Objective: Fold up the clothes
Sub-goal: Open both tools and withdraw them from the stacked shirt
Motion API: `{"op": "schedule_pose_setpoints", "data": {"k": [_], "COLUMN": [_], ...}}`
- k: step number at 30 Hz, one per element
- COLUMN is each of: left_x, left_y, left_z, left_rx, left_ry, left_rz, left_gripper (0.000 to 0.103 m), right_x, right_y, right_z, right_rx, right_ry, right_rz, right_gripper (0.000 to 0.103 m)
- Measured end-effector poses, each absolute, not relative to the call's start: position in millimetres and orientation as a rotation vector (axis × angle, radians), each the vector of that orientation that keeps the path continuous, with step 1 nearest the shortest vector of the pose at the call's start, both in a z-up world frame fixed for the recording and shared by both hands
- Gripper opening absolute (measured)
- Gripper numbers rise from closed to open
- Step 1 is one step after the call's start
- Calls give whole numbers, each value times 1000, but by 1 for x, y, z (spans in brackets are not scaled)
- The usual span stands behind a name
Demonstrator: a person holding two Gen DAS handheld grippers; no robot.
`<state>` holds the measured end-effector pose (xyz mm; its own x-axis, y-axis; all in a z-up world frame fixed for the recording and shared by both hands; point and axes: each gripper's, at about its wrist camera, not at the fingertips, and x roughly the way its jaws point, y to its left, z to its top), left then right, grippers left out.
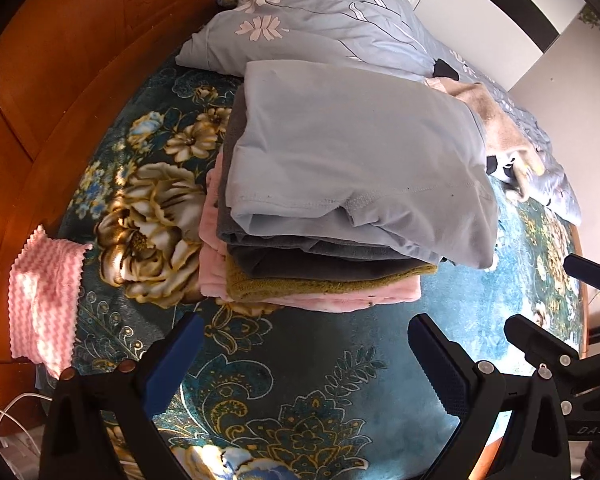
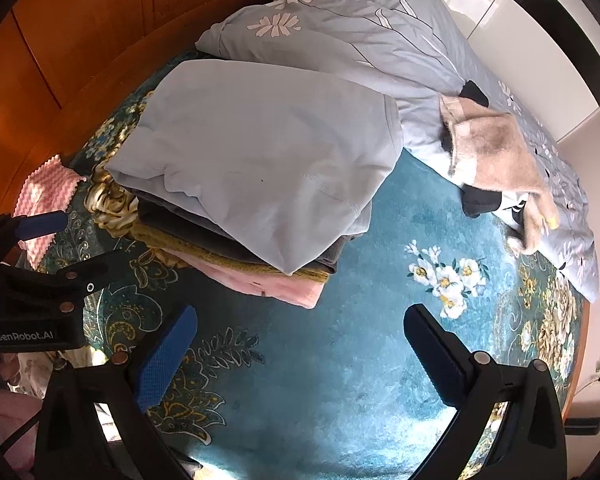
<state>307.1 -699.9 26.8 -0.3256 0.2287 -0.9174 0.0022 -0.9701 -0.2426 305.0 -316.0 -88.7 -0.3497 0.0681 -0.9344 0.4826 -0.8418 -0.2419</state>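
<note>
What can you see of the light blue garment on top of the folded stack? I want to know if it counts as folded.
The light blue garment is a smooth, thin knit, folded into a rough rectangle with a stitched hem showing along its near edge. It lies flat on top of the stack, on a grey piece, with an olive knit and a pink fleece lower down. One corner droops over the stack's edge. Neither gripper touches it.

A smooth, matt light-blue knit garment tops a stack of folded clothes: grey fleece, coarse olive knit and plush pink cloth. They lie on a velvety, faintly shiny teal floral bedspread beside a glossy wooden headboard. The left hand-held gripper is matt black plastic (blue textured pads).
</note>
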Motion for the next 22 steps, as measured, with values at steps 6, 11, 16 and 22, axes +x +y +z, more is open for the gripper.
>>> {"op": "schedule_pose_setpoints", "data": {"k": [6, 11, 16, 22], "left_x": [306, 302, 297, 292], "left_y": [-699, -696, -697, -695], "left_z": [29, 26, 20, 14], "left_rx": [-1700, -1715, -1736, -1759], "left_ry": [-304, -270, -274, -260], "left_rz": [2431, 2431, 2418, 2411], "left_gripper": [103, 103, 103, 103], "right_x": [301, 297, 291, 284], "right_y": [-317, -319, -320, -321], "right_z": [-95, -100, -106, -111], "right_rx": [1637, 1651, 1675, 1692], "right_ry": [716, 723, 725, 733], "right_rz": [-2252, -2235, -2216, -2200], "right_gripper": [103, 103, 103, 103]}}
